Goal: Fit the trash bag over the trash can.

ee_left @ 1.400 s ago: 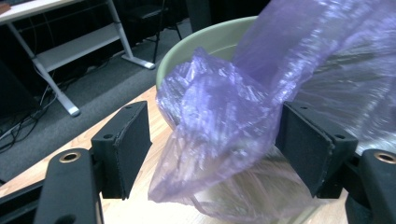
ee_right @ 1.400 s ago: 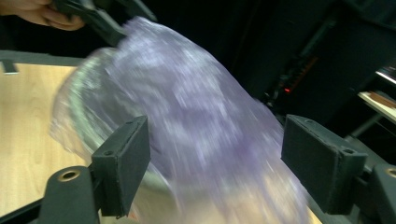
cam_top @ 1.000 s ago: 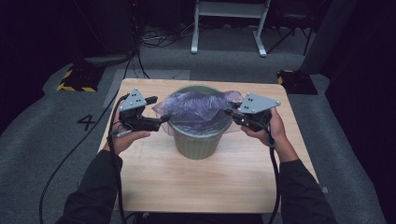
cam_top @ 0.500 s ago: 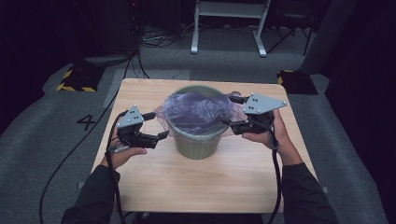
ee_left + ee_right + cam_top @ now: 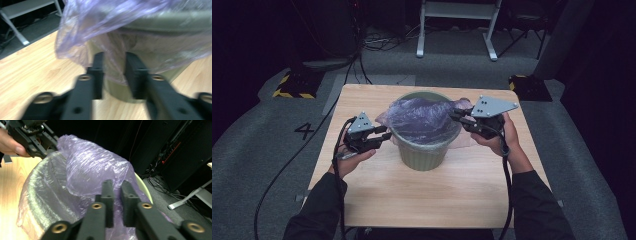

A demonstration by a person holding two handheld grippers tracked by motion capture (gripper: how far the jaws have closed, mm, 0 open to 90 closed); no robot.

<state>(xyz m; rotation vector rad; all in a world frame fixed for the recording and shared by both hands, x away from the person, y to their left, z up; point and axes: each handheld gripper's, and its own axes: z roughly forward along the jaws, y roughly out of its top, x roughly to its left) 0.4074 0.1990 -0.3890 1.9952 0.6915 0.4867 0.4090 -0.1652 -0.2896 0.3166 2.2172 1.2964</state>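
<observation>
- The left gripper (image 5: 381,136) sits low against the left wall of the green bin (image 5: 424,152); in the left gripper view its jaws have just been closing, with a fold of the purple bag liner (image 5: 112,67) between them. They look pinched on that hanging film, below the rim.
- The right gripper (image 5: 460,116) is at the bin's right rim. In the right gripper view its jaws have just been closing too and stand nearly together, clamped on a bunched ridge of the liner (image 5: 92,170) above the rim.
- The bin stands upright at the middle of the wooden table (image 5: 452,200), with the liner draped inside it and spilling over the rim on both sides.
- The step in hand looks like seating the liner over the rim with 2 grips on opposite sides.
- To do it well, I would draw the left pinch straight down along the wall so the film tightens over the lip without tearing.
- The right gripper should then carry its bunch outward and down over the rim, not upward, or the film will lift out of the bin.
- Keep the 2 pulls balanced: the bin is light and free-standing, so a 1-sided tug could tip or slide it.
- Grip film alone; catching the rim would drag the bin along.
</observation>
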